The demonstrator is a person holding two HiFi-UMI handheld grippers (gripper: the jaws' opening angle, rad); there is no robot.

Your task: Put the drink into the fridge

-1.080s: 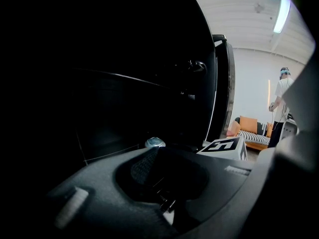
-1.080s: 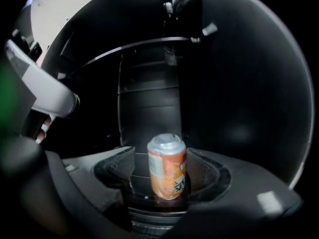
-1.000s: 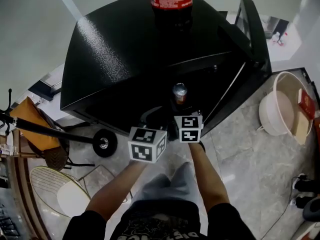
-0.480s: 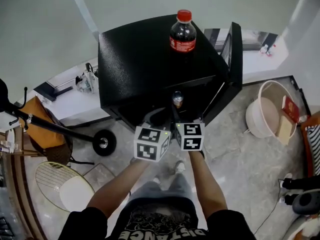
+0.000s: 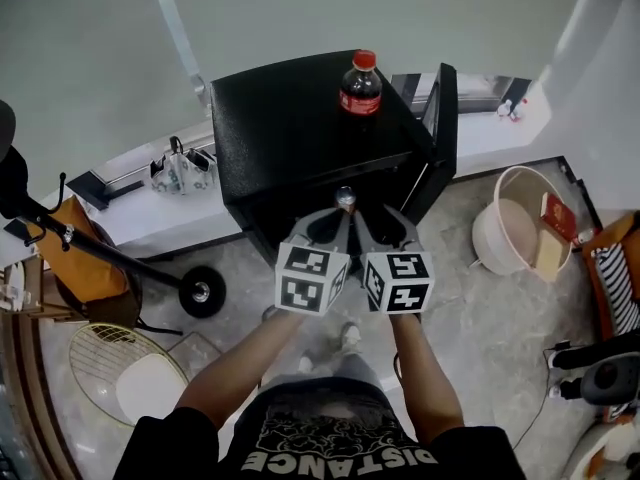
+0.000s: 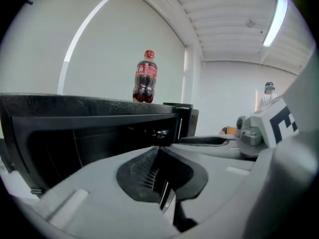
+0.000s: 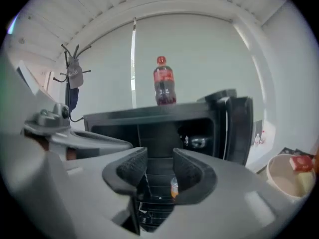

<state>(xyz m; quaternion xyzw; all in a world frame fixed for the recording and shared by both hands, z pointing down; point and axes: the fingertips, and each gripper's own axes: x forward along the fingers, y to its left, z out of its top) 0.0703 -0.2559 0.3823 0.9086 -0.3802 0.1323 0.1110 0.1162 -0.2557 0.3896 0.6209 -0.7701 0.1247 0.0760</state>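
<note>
1. Step in hand: neither tool carries anything. The left tool (image 6: 158,154) has its jaws pressed together on nothing. The right tool (image 7: 159,167) stands at a narrow gap; its jaws have just been closing, with nothing between them.
2. Where the drinks are: a can (image 7: 174,187), seen through the right tool's gap, sits well beyond it on a wire shelf inside the open fridge (image 5: 290,118), at 12 o'clock and low. A red-capped cola bottle (image 5: 360,83) stands upright on the fridge's top, also at 12 o'clock but farther and higher, near the rear edge and right of the middle.
3. My reading: one drink looks stowed and the bottle is the likely next one, so this is the reach between placings. Shutting the door could be meant instead.
4. The next move calls for widening one tool enough to take the bottle's body. It should approach level and grip below the shoulder. The bottle must lift clear of the top's front lip before it goes down and in through the opening.
5. Edges: the door (image 5: 441,128) stands open at 1 o'clock, its edge toward the tools. A bottle carried down on the right side would pass near it. The top's front lip overhangs the opening.
6. Open room: bare floor (image 5: 480,328) lies at 4 o'clock. A white tub (image 5: 483,248) at 3 o'clock and a wheeled stand (image 5: 110,256) at 9 o'clock both stand well apart from the path.
</note>
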